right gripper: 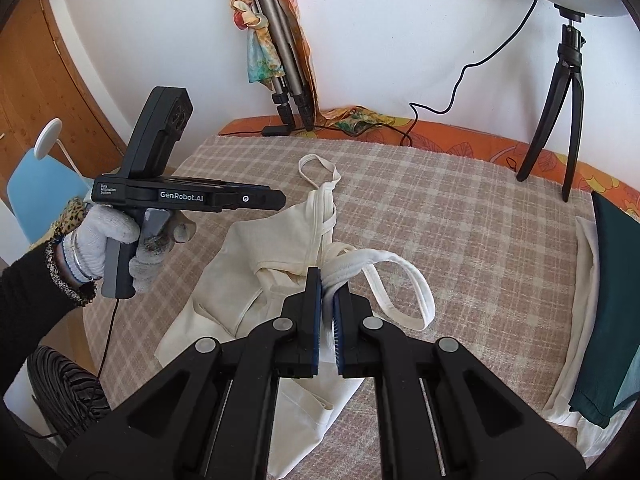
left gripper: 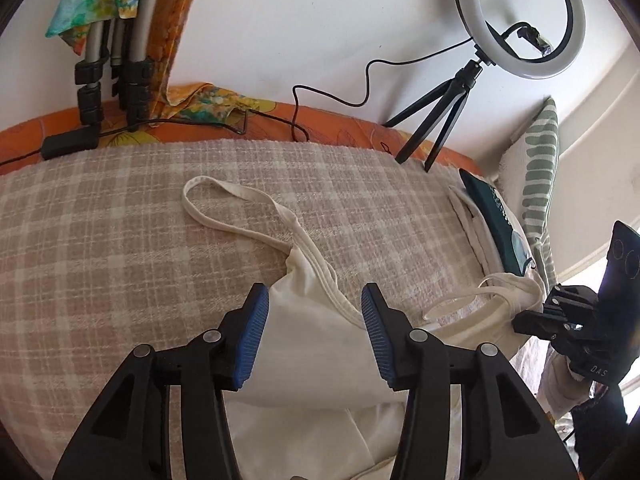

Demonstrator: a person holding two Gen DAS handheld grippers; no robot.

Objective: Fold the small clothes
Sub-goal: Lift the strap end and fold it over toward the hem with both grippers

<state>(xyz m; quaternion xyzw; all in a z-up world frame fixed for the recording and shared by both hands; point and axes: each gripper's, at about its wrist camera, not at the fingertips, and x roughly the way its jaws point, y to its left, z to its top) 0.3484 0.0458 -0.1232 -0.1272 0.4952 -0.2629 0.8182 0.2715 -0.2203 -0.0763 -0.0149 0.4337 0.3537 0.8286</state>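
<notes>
From the left wrist, the left tool (left gripper: pixel 314 304) hangs with its blue-padded fingers (left gripper: pixel 252 340) spread wide apart, nothing between them but air; under the gap lies the cream camisole (left gripper: pixel 316 344), crumpled on a beige checked blanket (left gripper: pixel 120 240). One thin strap loop (left gripper: pixel 224 204) stretches away from the garment toward the far side of the blanket. At the right edge the right tool (left gripper: pixel 560 320) shows only from the side, with a bunch of the same cream fabric at its tip. Beyond it a small stack of folded clothes (left gripper: pixel 492 232), white under dark teal, sits by a green-striped cushion (left gripper: pixel 540 172). A ring light (left gripper: pixel 528 20) on a black tripod stands at the far edge on an orange floral sheet (left gripper: pixel 340 124). From the right wrist, the right tool (right gripper: pixel 327 280) has its fingers pressed together on the bunched strap end of the camisole (right gripper: pixel 256 272), a free strap loop (right gripper: pixel 404 292) curling out just beside the tips. The garment lies spread toward the left on the checked blanket (right gripper: pixel 460 240), its other strap pointing toward the wall. The left tool (right gripper: pixel 276 199), gripped by a gloved hand (right gripper: pixel 116 240), hovers to the left of the fabric; from this side angle its opening cannot be judged. The folded stack (right gripper: pixel 600 300) lies at the right edge.
</notes>
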